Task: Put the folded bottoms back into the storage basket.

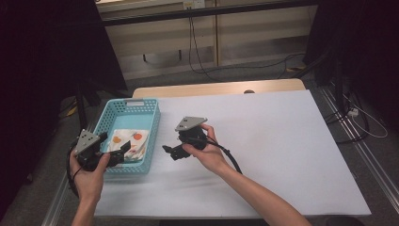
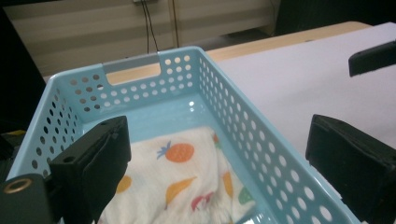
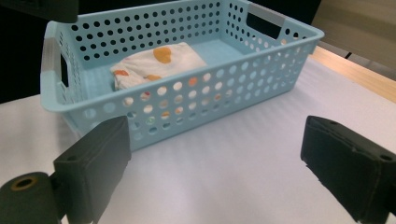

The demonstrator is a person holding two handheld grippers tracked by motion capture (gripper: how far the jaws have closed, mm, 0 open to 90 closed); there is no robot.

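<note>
Left gripper (image 1: 123,149) hangs over the near end of the basket (image 1: 151,123), jaws spread wide, empty. Right gripper (image 1: 170,151) sits just beside the basket's right wall, likewise spread and empty. The folded cloth (image 1: 131,142) lies inside the basket's near end. Judged step: reaching in. Next: lower, pinch the cloth.

We see the folded white fruit-print cloth (image 2: 177,182) cut off by the bottom edge – partly hidden behind the left hand-held gripper (image 2: 224,163) – in the left gripper view.

Fruit-print cloth (image 1: 128,142) (folded) in blue basket (image 1: 136,104)
</note>
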